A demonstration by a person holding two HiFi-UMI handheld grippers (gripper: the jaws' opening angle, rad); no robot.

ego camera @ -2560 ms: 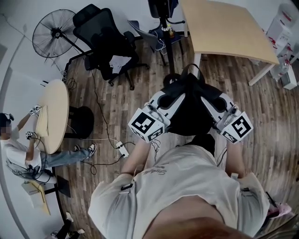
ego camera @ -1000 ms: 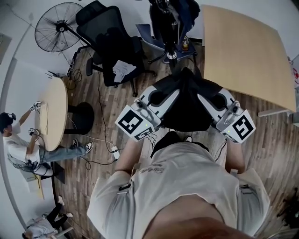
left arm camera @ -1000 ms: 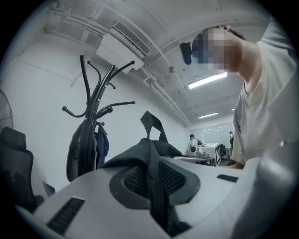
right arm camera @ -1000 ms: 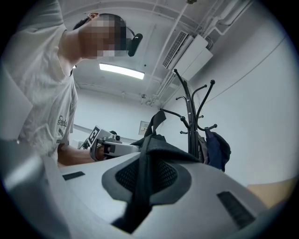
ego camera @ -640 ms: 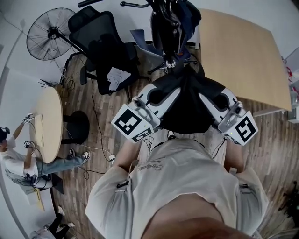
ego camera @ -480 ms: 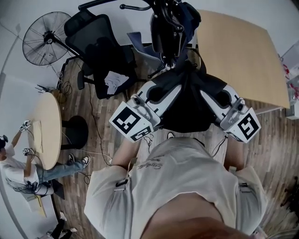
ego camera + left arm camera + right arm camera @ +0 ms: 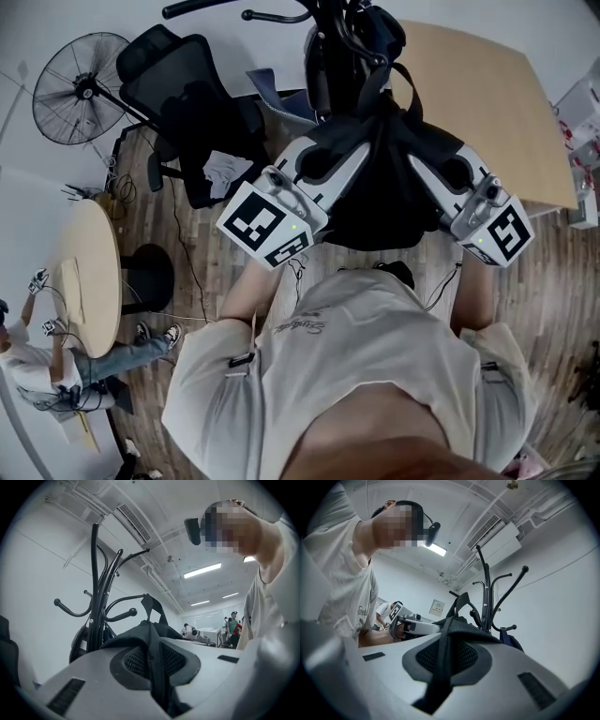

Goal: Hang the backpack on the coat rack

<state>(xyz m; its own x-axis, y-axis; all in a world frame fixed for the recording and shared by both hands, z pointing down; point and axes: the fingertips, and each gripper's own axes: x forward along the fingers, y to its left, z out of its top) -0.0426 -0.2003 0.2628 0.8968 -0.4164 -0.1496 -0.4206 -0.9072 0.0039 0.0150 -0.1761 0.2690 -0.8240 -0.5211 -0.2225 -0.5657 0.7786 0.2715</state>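
A black backpack (image 7: 384, 197) is held up between two hand-held grippers, just short of a black coat rack (image 7: 328, 42); the left hand-held gripper (image 7: 323, 161) is pinched on a dark fold of the pack's fabric, as seen between its pads in the left gripper view (image 7: 157, 660); the right hand-held gripper (image 7: 442, 167) is likewise clamped on a black band of the pack, which runs down between its jaws in the right gripper view (image 7: 444, 657). The pack's body is slung between the two tools and rises beyond their tips, its top loop (image 7: 389, 80) standing upright ahead of them and close to the rack; whether the loop touches a hook cannot be told. In the left gripper view the rack's pole (image 7: 95, 597) and curved hooks are seen ahead and to the left of the jaws, past the pack (image 7: 140, 634); in the right gripper view the pole (image 7: 486, 588) stands ahead and to the right, beyond the pack (image 7: 459, 623), with a dark blue bag (image 7: 513, 644) hung low on it. A black office chair (image 7: 178, 94) and a floor fan (image 7: 80, 89) are placed well out to the left of the left tool; a pale wooden worktop (image 7: 478, 94) lies ahead of the right one.
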